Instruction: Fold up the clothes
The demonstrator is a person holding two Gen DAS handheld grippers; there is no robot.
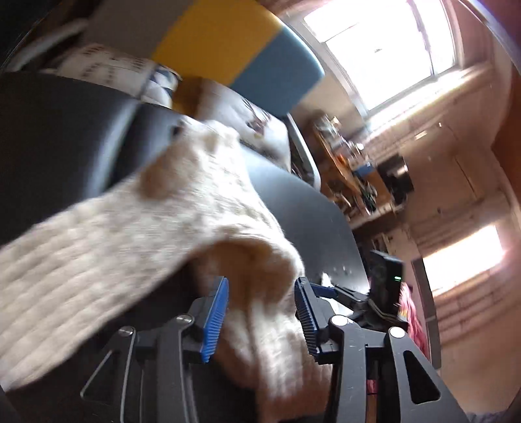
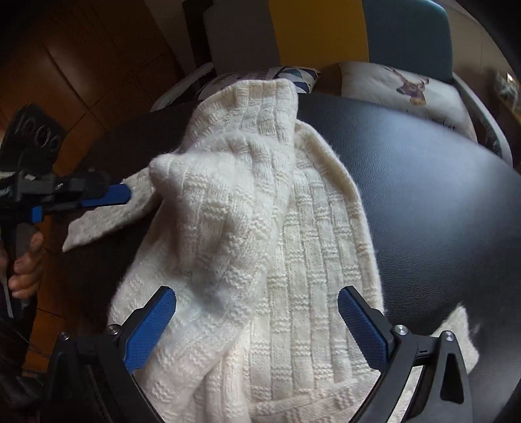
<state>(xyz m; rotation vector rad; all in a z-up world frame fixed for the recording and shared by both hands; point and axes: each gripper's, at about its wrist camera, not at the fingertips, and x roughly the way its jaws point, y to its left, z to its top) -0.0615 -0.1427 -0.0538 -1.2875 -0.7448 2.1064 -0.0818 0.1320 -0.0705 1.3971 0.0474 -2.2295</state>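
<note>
A cream knitted sweater (image 2: 293,260) lies on a round black table (image 2: 423,195), with one sleeve (image 2: 228,182) bunched up over its body. My right gripper (image 2: 257,325) hovers over the sweater's near part. It is open wide, and its blue pads touch no cloth. In the blurred left wrist view the sleeve (image 1: 130,234) runs from the left down between the blue pads of my left gripper (image 1: 260,315), which stand apart and do not pinch it. From the right wrist view, one blue finger (image 2: 107,197) of the left gripper sits beside the sleeve's tip.
A hand (image 2: 26,270) holds the left gripper's handle at the table's left edge. Patterned cushions (image 2: 390,88) lie behind the table against yellow and teal seat backs (image 2: 407,29). A cluttered shelf (image 1: 358,169) and bright windows (image 1: 390,48) are further off.
</note>
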